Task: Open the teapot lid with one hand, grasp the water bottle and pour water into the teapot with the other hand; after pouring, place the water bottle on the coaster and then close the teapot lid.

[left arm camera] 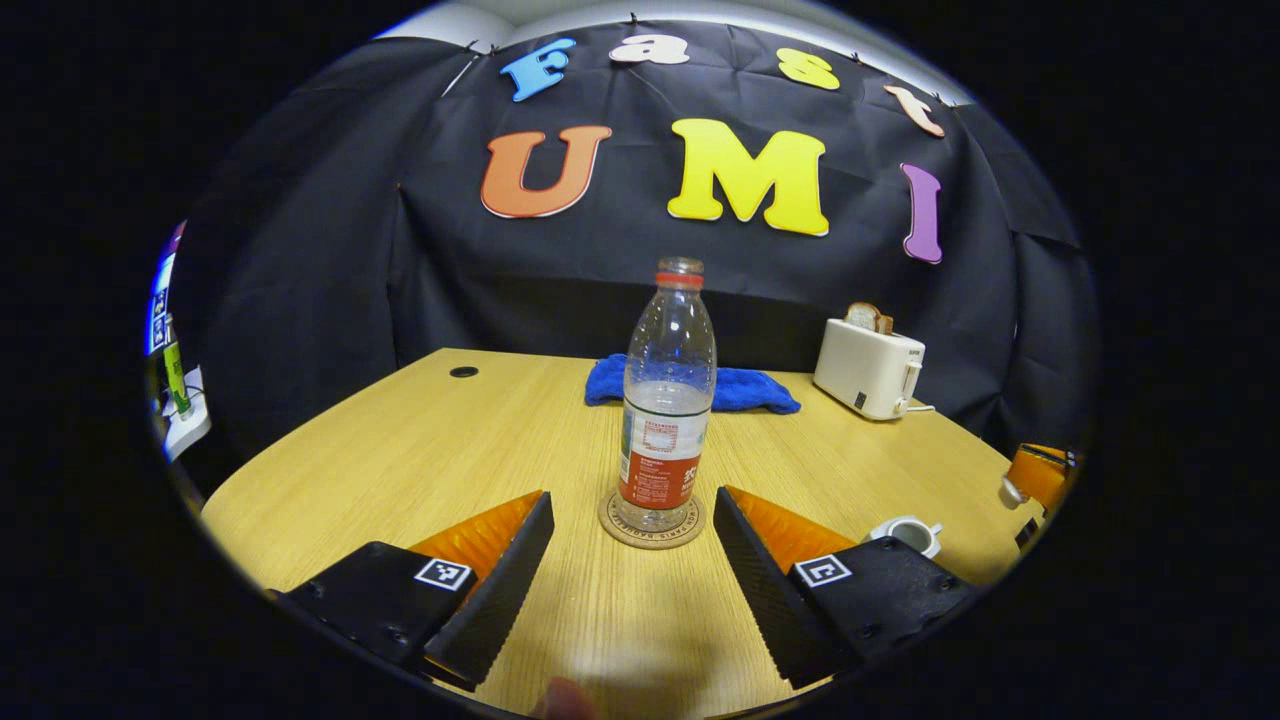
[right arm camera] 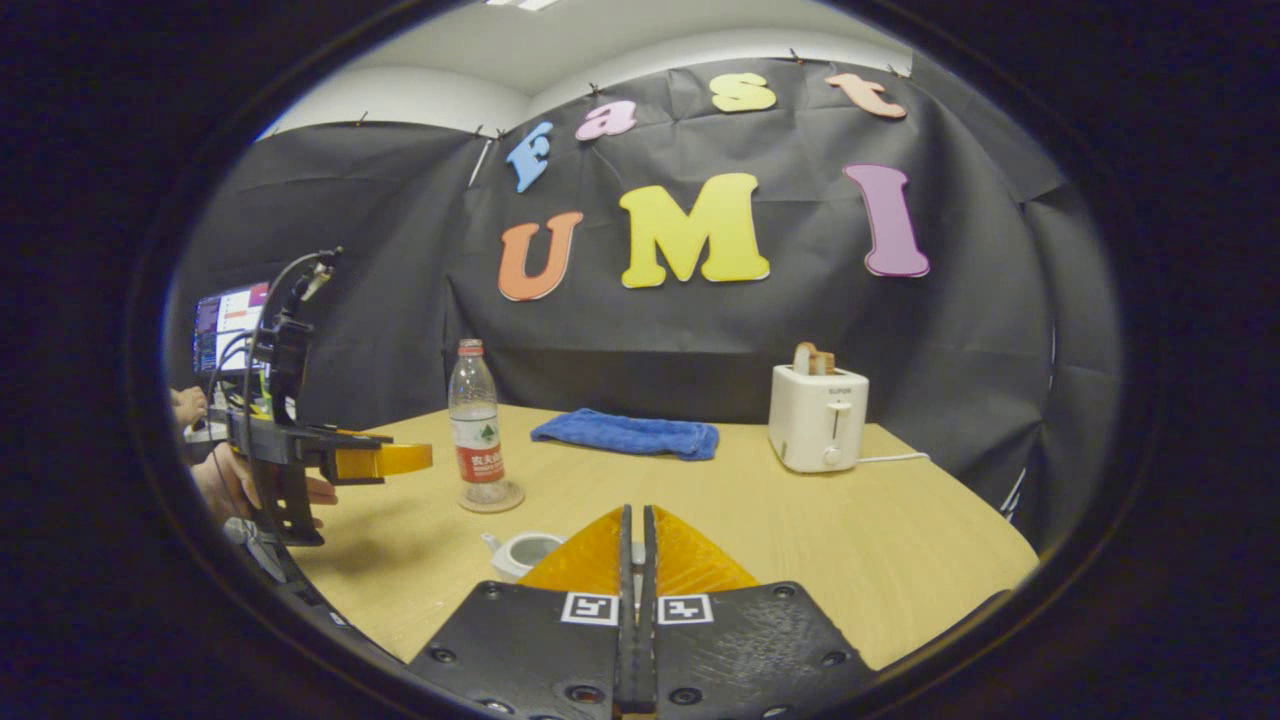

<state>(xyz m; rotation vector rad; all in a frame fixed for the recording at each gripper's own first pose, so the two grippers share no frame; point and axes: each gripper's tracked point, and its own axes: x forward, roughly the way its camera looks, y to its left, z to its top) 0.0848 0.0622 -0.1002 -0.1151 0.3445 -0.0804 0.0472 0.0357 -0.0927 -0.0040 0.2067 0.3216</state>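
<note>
In the left gripper view the left gripper [left arm camera: 634, 520] sits at the bottom of the frame with its two fingers spread wide apart, nothing between them. Just beyond the gap, in the centre of the frame, the water bottle [left arm camera: 668, 400] stands upright on a round coaster [left arm camera: 652, 524] on the wooden table [left arm camera: 420, 450]. The bottle has no cap on and is roughly half full. Behind it, toward the upper middle, a blue cloth [left arm camera: 745, 390] lies on the table, and to the right of that stands a white toaster [left arm camera: 868, 368] with bread sticking up from its slot. At the lower right, just past the right-hand finger, the white teapot [left arm camera: 908, 534] sits open — its lid is not on it.

In the right gripper view the right gripper [right arm camera: 636, 545] fills the bottom centre, its fingers brought close together with only a thin slit between them; something small and pale shows in that slit, but I cannot tell whether it is gripped. The teapot [right arm camera: 520, 552] sits just left of the fingertips, partly hidden by them. The bottle [right arm camera: 476, 425] on its coaster [right arm camera: 491, 497] stands in the left middle, and further left the other gripper [right arm camera: 385, 460] hangs above the table, held by a hand [right arm camera: 235, 485], a little apart from the bottle. The cloth [right arm camera: 628, 435] and toaster [right arm camera: 818, 417] lie along the far side.
</note>
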